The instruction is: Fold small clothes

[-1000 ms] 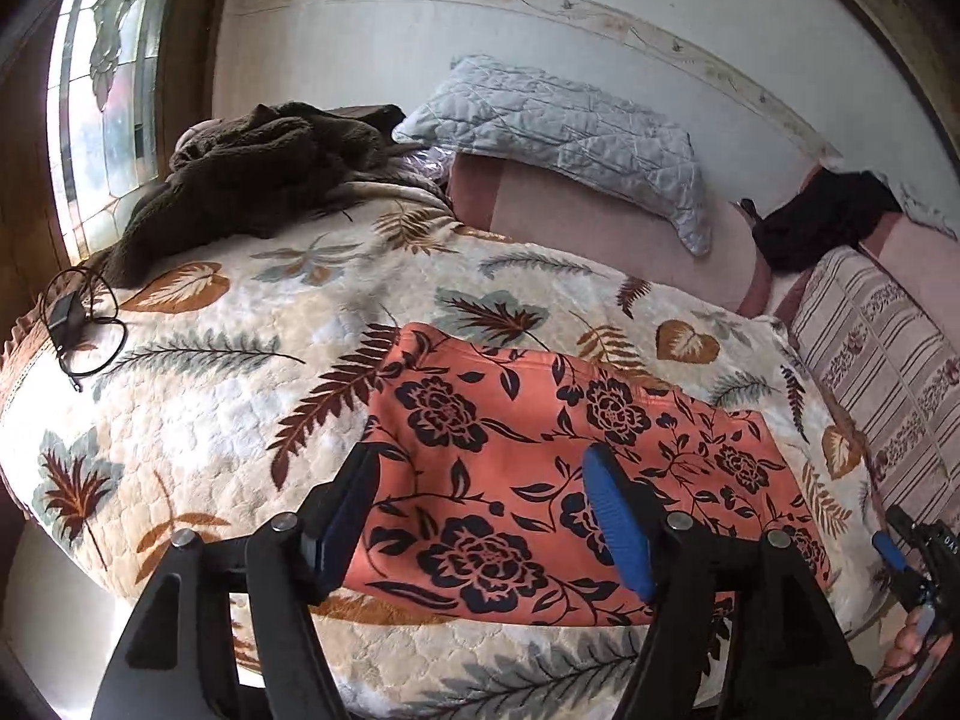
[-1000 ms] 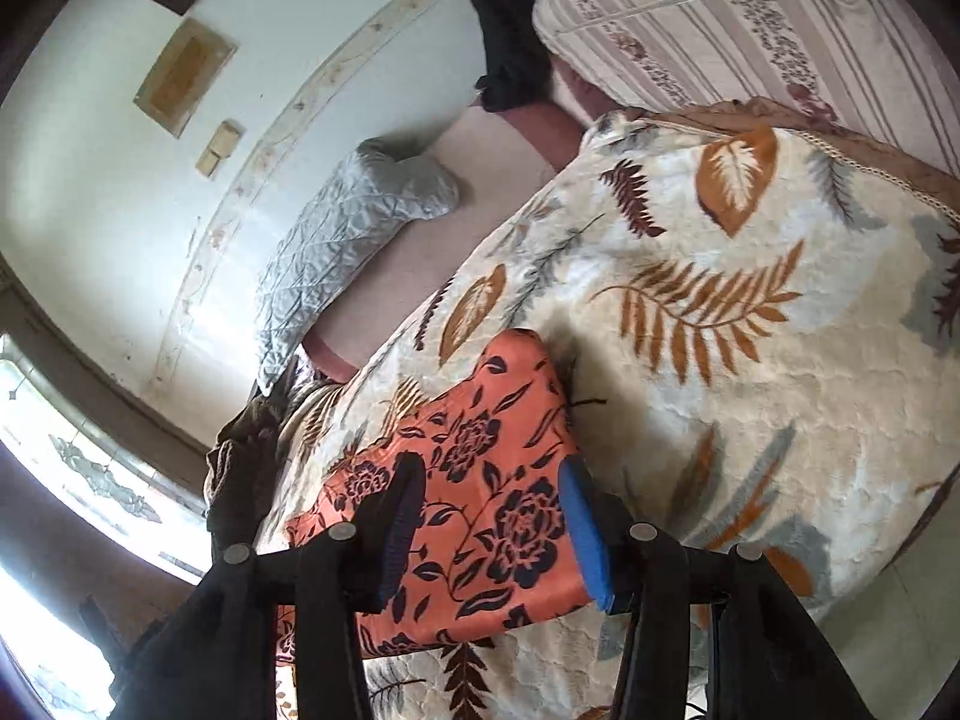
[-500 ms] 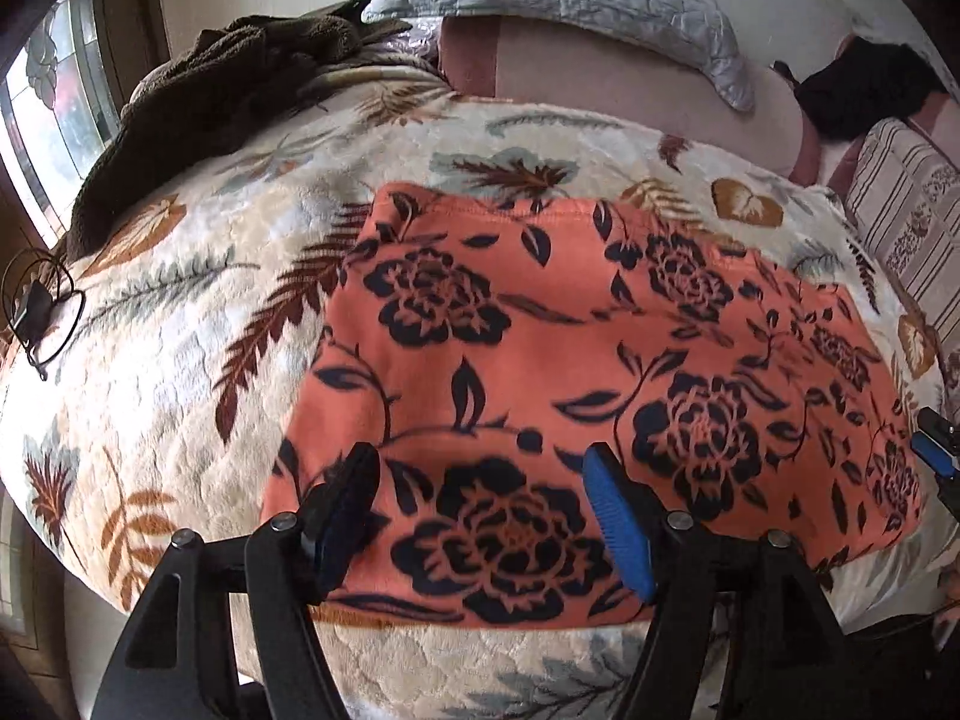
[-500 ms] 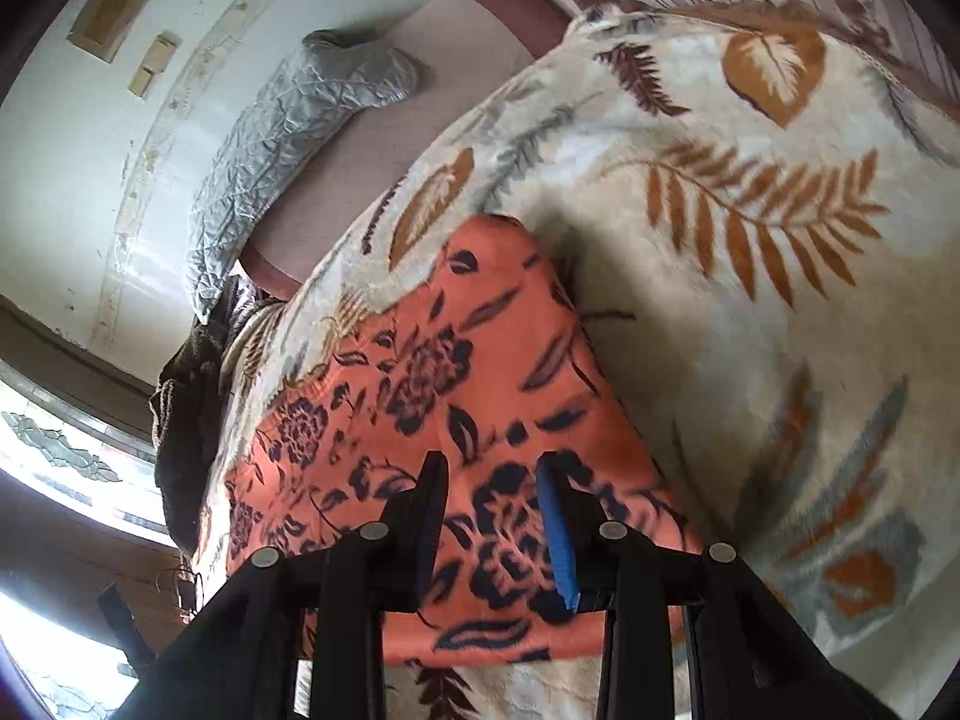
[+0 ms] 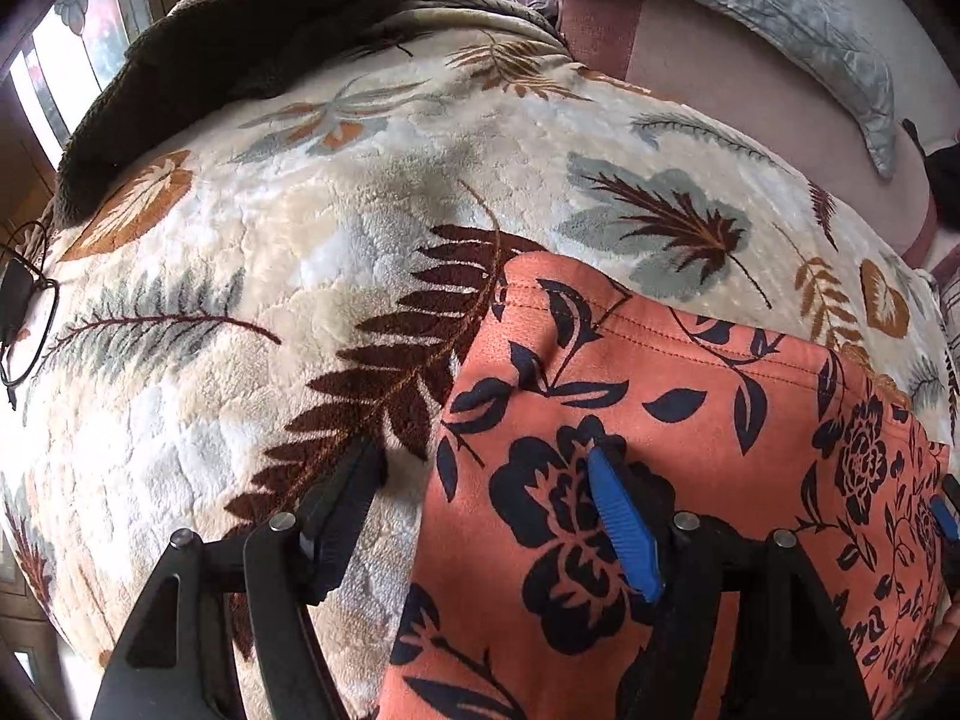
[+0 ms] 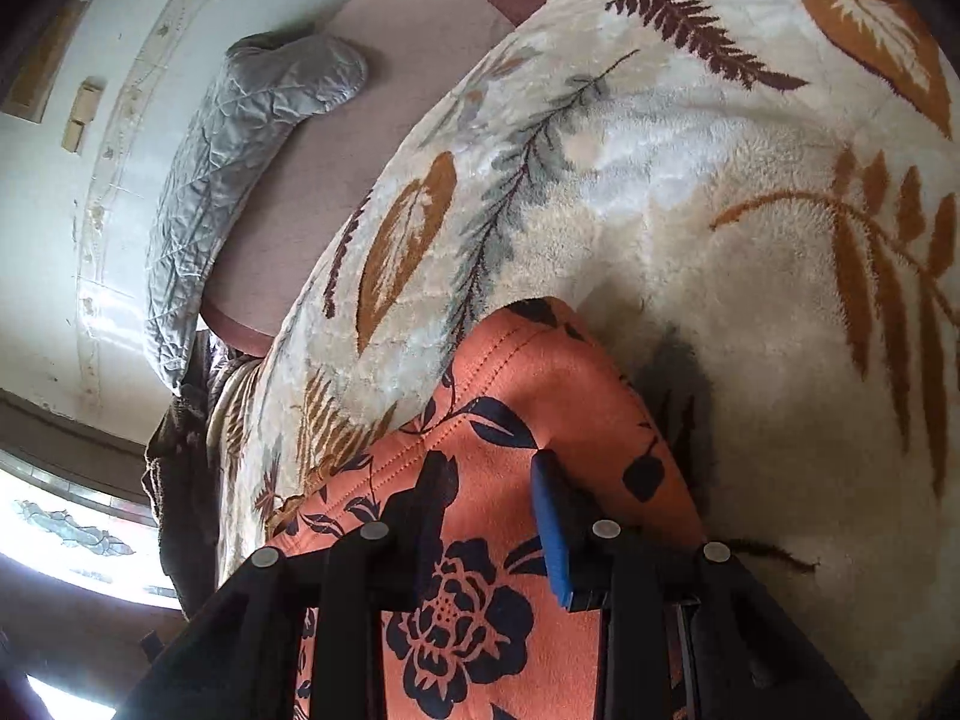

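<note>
A: Left gripper (image 5: 483, 471)? Spread wide. One finger is off the cloth on the leaf blanket (image 5: 252, 276), the blue pad (image 5: 624, 531) sits over the orange floral garment (image 5: 690, 438). It straddles the garment's left edge and pinches nothing.

B: Right gripper (image 6: 489, 480)?

A: Its jaws have just been closing, now narrow, with a strip of the garment's right corner between them. Can't tell if the pads actually bite yet.

B: What changed?

A: A second ago both sat back with the whole garment ahead. Now both are down low at its near corners, with blanket beyond and a grey pillow (image 6: 240, 138) far ahead.

B: Meaning?

A: Probably lining up a corner grab for the first fold. The garment lies flat, unfolded.
</note>
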A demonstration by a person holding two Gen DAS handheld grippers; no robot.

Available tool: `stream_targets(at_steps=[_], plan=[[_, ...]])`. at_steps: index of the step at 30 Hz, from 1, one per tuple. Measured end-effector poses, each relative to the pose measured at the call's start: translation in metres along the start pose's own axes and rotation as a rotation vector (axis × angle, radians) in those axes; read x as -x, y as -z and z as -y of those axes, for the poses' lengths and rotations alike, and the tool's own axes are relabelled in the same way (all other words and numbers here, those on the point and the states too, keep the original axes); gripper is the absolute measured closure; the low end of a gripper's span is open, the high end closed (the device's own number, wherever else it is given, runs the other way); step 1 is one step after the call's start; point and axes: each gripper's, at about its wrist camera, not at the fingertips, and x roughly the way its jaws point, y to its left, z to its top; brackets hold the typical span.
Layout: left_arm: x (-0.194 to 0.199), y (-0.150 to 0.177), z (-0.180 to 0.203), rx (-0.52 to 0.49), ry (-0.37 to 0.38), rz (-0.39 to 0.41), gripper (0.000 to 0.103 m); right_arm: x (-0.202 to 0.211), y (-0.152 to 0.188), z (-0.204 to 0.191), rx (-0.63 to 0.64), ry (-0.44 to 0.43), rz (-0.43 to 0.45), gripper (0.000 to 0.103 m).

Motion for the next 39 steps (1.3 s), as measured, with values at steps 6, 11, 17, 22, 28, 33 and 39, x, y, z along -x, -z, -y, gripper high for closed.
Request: stream_targets(at_steps=[6,11,17,22,28,33,39], plan=[[0.069,0.037,0.004,-0.064,0.021,0.149,0.029,0.055,0.040,-0.021,0.124,-0.094,0.034,0.069],[0.117,0.068,0.002,-0.068,0.045,0.225,0.029,0.084,0.093,-0.022,0.217,-0.103,-0.009,0.069],[0.143,0.097,0.000,-0.070,0.043,0.263,0.029,0.093,0.137,-0.012,0.270,-0.044,-0.074,0.069],[0.134,0.108,0.002,-0.078,0.021,0.243,0.029,0.079,0.145,0.006,0.234,0.006,-0.131,0.070],[0.104,0.111,-0.001,-0.078,-0.009,0.196,0.029,0.073,0.148,0.003,0.263,0.025,-0.131,0.070],[0.072,0.113,-0.002,-0.081,-0.024,0.122,0.029,0.071,0.147,-0.001,0.272,0.029,-0.130,0.070],[0.046,0.118,-0.024,0.062,0.025,0.070,0.000,0.068,0.145,0.003,0.242,0.006,-0.136,0.069]])
